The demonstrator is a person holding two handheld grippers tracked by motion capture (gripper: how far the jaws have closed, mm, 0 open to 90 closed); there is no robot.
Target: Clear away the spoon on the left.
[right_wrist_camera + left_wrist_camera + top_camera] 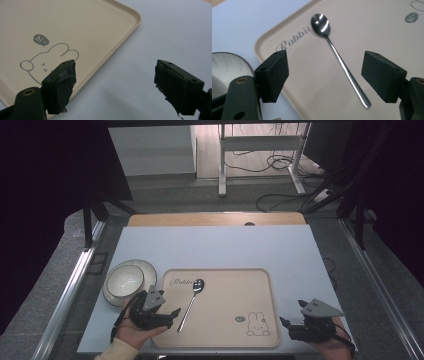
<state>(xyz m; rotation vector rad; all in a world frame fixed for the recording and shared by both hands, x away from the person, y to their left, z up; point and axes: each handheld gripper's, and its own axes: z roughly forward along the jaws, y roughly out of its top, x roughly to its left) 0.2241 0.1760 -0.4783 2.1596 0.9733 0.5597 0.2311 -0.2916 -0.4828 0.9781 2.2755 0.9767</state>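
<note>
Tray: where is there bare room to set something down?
The tray is bare right of the spoon, down to the rabbit drawing. The white mat beyond it lies bare too. The left is crowded: the bowl on its plate, and the left gripper.

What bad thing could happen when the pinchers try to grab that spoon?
The shiny metal spoon is thin and lies flat on the smooth beige rabbit tray, so the open left gripper might slip off it or push it away. The white bowl on its plate sits close beside that gripper and could get bumped.
</note>
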